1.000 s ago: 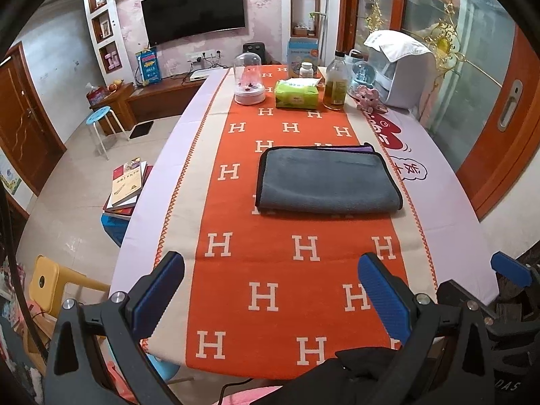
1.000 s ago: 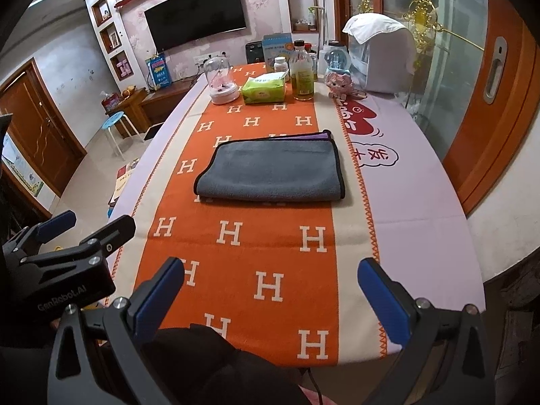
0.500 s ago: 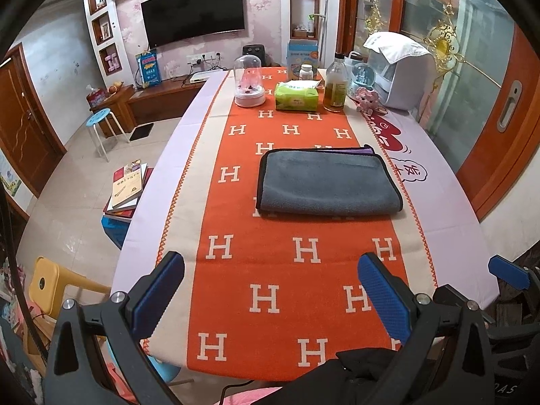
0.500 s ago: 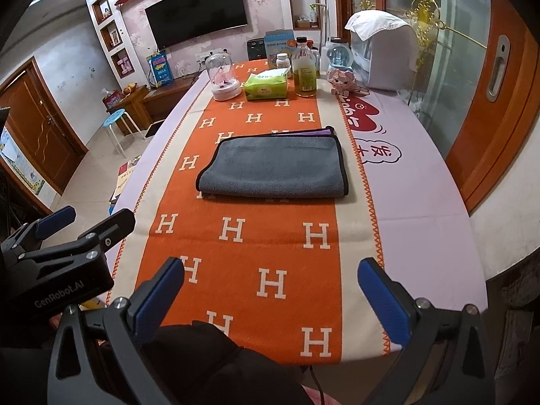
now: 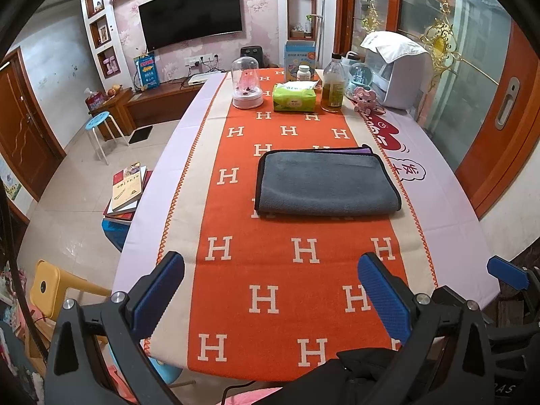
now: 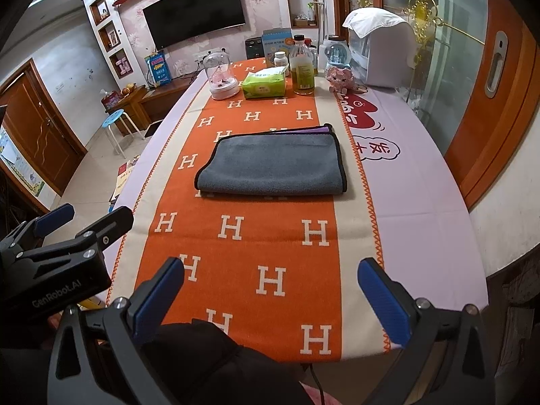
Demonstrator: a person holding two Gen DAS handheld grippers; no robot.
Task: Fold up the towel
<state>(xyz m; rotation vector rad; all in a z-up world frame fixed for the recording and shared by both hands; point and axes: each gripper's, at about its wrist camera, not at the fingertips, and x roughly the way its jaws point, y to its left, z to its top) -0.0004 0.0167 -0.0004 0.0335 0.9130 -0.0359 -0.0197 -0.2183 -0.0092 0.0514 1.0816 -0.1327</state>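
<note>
A grey towel point(image 5: 325, 182) with a black hem lies folded flat in the middle of the orange table runner point(image 5: 290, 270); a purple layer shows along its far edge. It also shows in the right wrist view point(image 6: 275, 165). My left gripper point(image 5: 270, 290) is open and empty, held over the table's near edge, well short of the towel. My right gripper point(image 6: 270, 290) is open and empty, also at the near edge. The left gripper also shows at the left of the right wrist view point(image 6: 57, 236).
At the table's far end stand a glass dome point(image 5: 246, 82), a green tissue pack point(image 5: 294, 96), a bottle point(image 5: 333, 84), a pink toy point(image 5: 366, 98) and a white appliance point(image 5: 395, 74). Books point(image 5: 126, 189) and a blue stool point(image 5: 98, 125) stand on the floor at left.
Both grippers have drifted slightly, so the towel sits a little differently in view. The towel itself has not moved and both grippers stay open.
</note>
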